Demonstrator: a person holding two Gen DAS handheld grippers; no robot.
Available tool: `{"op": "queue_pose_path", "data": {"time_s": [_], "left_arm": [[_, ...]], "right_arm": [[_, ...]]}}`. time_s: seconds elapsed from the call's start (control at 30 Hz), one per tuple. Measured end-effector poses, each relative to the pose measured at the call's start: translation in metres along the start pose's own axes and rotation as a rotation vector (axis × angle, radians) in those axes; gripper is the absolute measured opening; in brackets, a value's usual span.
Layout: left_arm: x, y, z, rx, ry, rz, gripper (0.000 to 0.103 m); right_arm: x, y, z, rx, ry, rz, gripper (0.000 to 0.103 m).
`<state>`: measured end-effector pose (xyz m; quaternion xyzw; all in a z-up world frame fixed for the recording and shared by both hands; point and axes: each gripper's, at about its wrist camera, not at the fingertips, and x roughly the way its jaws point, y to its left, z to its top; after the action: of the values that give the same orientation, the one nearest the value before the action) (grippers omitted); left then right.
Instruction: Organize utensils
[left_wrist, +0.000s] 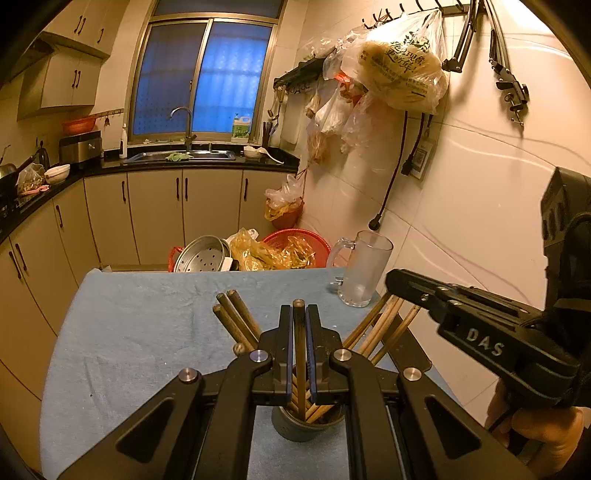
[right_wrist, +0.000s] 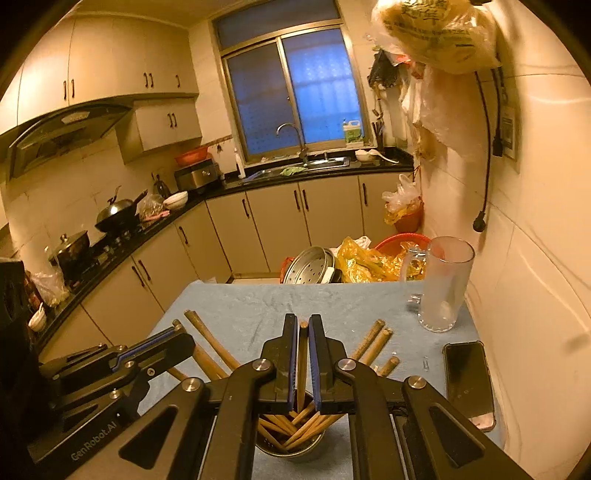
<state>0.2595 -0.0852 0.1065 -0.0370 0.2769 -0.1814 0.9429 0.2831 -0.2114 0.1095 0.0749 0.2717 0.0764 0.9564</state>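
With my left gripper (left_wrist: 299, 350) and right gripper (right_wrist: 303, 358) each clamped on a chopstick (left_wrist: 300, 343) above the holder (left_wrist: 306, 424), crowded sticks below could jam them.

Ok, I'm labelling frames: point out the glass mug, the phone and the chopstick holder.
glass mug (right_wrist: 441, 288), right wrist view, frosted side wall.
phone (right_wrist: 467, 376), right wrist view, dark screen.
chopstick holder (left_wrist: 295, 430), left wrist view, outer wall.

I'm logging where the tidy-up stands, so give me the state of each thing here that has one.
left gripper: jaws shut on one chopstick.
right gripper: jaws shut on one chopstick.
chopstick holder: upright on the cloth, chopsticks fanned out inside.
glass mug: upright, empty.
phone: flat on the table, screen dark.
window: closed.
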Motion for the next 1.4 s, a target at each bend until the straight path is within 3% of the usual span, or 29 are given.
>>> {"op": "queue_pose_path", "data": {"time_s": [0.2, 0.27, 0.33, 0.43, 0.57, 0.83, 0.93, 1.03, 1.27, 1.4], "left_arm": [[-0.007, -0.001, -0.004, -0.012, -0.004, 0.008, 0.010], [-0.009, -0.002, -0.006, -0.012, -0.005, 0.009, 0.034], [-0.016, -0.001, -0.010, -0.022, -0.023, 0.020, 0.051], [-0.027, 0.001, -0.016, -0.038, -0.037, 0.031, 0.055], [-0.045, -0.001, -0.031, -0.033, -0.043, 0.053, 0.066], [-0.076, 0.000, -0.084, -0.043, -0.004, 0.125, 0.087], [-0.087, 0.000, -0.104, -0.041, 0.018, 0.159, 0.090], [-0.097, -0.001, -0.124, -0.039, 0.038, 0.186, 0.101], [-0.116, -0.009, -0.169, -0.001, 0.077, 0.272, 0.102], [-0.123, -0.013, -0.186, 0.015, 0.102, 0.274, 0.102]], "right_arm": [[-0.025, -0.001, -0.003, 0.003, -0.041, -0.015, 0.018], [-0.038, -0.001, -0.008, -0.005, -0.060, -0.029, 0.024], [-0.049, -0.002, -0.013, -0.008, -0.074, -0.039, 0.028], [-0.066, -0.005, -0.025, 0.009, -0.086, -0.048, 0.036], [-0.089, -0.015, -0.047, 0.055, -0.097, -0.054, 0.061], [-0.117, -0.023, -0.102, 0.116, -0.023, -0.021, 0.071], [-0.123, -0.020, -0.123, 0.113, 0.021, -0.013, 0.074], [-0.134, -0.015, -0.141, 0.108, 0.032, 0.000, 0.080], [-0.158, -0.003, -0.190, 0.076, 0.032, -0.056, 0.087], [-0.166, 0.005, -0.209, 0.042, 0.044, -0.074, 0.087]]}}
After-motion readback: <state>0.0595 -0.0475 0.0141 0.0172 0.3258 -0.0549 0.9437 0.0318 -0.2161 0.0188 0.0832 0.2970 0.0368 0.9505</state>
